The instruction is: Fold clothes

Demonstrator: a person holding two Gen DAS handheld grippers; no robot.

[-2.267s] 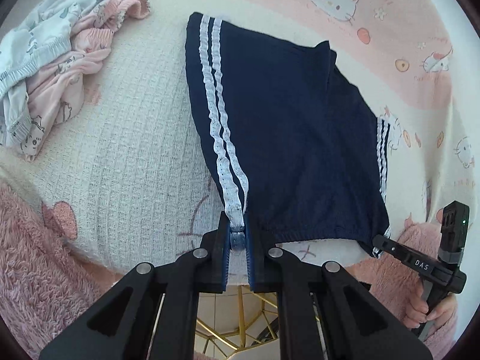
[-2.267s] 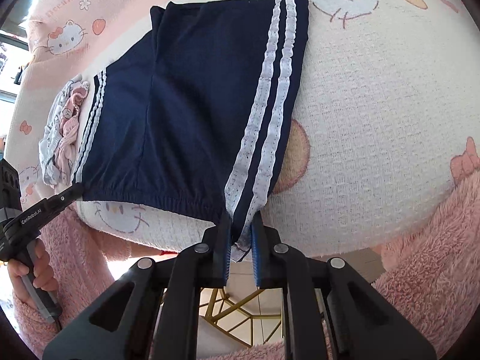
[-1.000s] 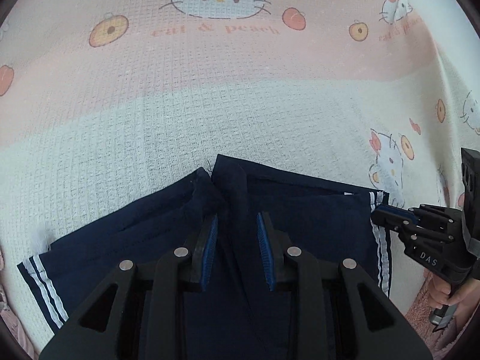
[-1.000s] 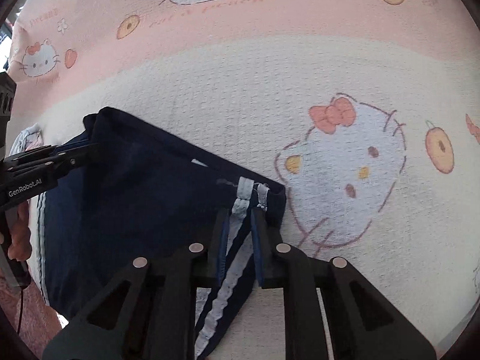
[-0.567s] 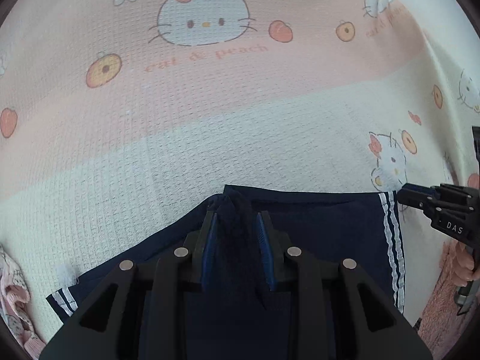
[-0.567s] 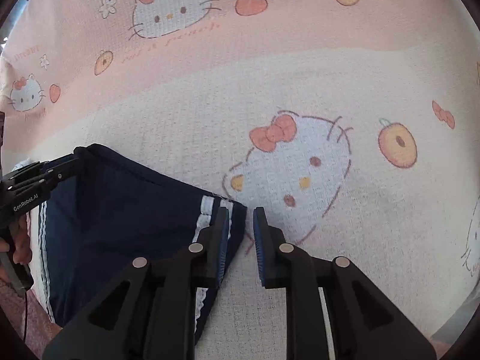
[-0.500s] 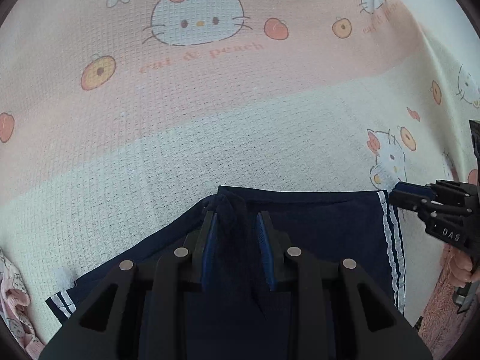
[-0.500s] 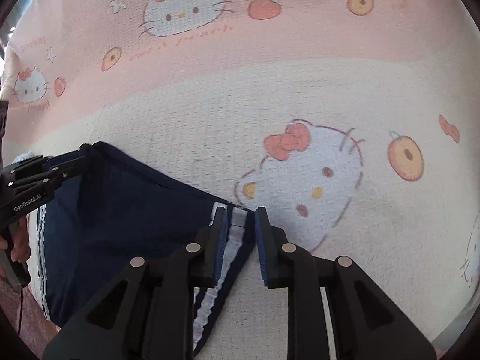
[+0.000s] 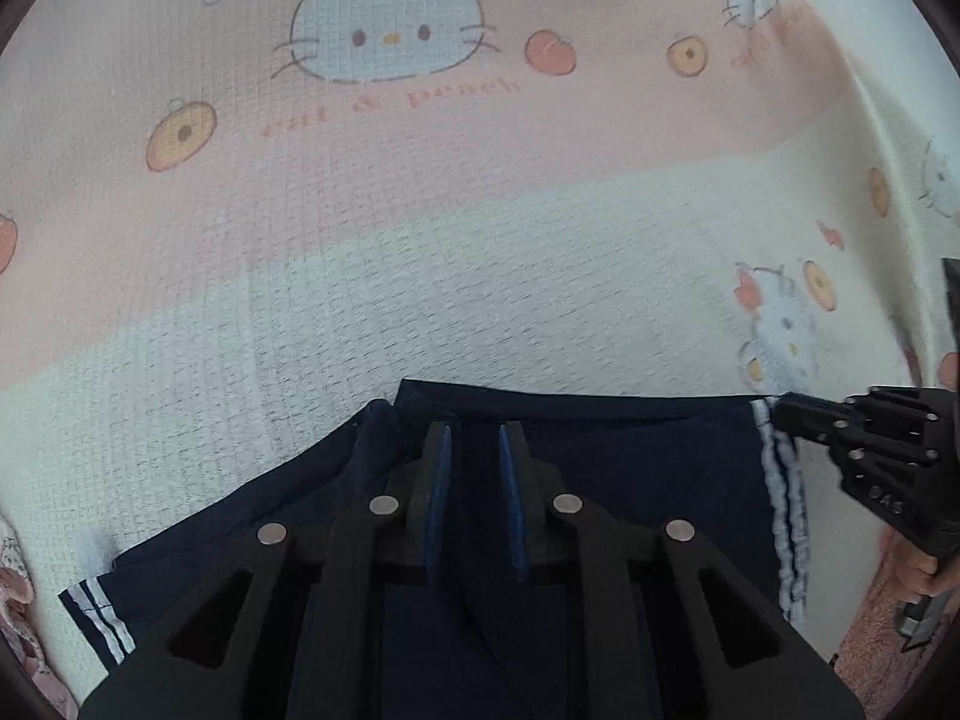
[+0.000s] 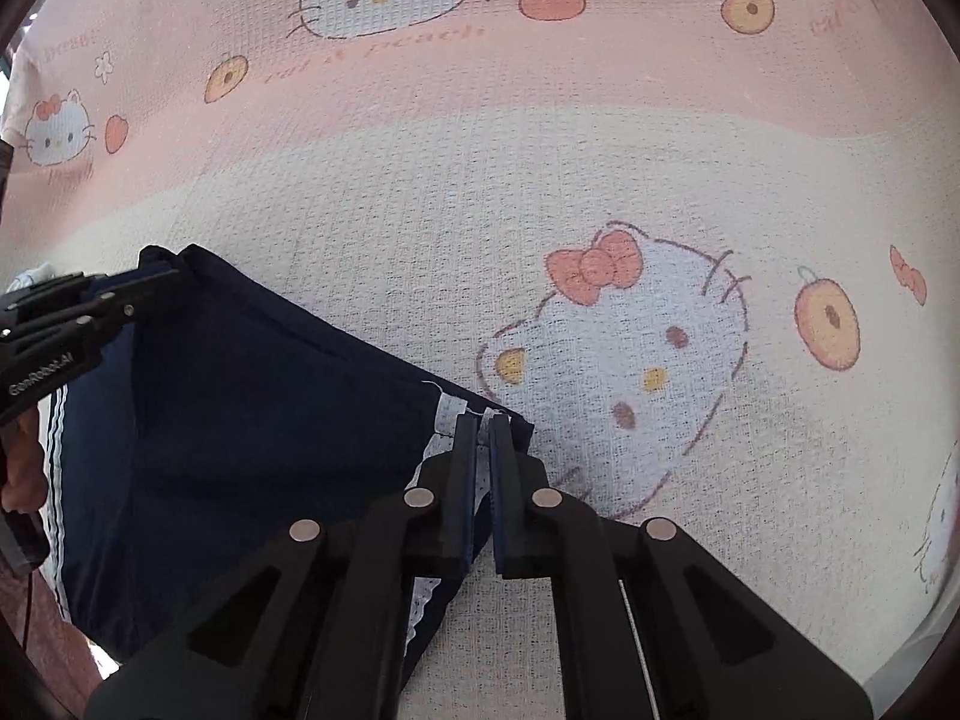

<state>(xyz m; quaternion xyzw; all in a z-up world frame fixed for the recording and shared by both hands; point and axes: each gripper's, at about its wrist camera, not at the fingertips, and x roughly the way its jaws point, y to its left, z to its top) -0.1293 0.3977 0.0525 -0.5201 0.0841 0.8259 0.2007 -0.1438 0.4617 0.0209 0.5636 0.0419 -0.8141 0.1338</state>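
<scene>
Navy shorts (image 9: 630, 462) with white lace side stripes lie folded on a waffle blanket. My left gripper (image 9: 474, 438) points down over the shorts' far edge near the middle. Its jaws are closing, with navy cloth in the gap and the pads not seen pressing on it. My right gripper (image 10: 482, 420) is shut on the striped corner of the shorts (image 10: 240, 420), with white lace showing between its fingers. Each gripper appears in the other's view: the right gripper (image 9: 780, 408) at the striped edge, the left gripper (image 10: 162, 267) at the far navy corner.
The pink and cream cartoon-cat blanket (image 9: 480, 270) stretches away beyond the shorts. A bit of pink clothing (image 9: 12, 570) peeks in at the left edge. A hand (image 9: 918, 570) in a fuzzy pink sleeve (image 9: 870, 630) holds the right gripper.
The left jaws have narrowed over the navy cloth. The right jaws stood apart half a second ago and are now shut on the striped corner. Neither hand has moved far.
</scene>
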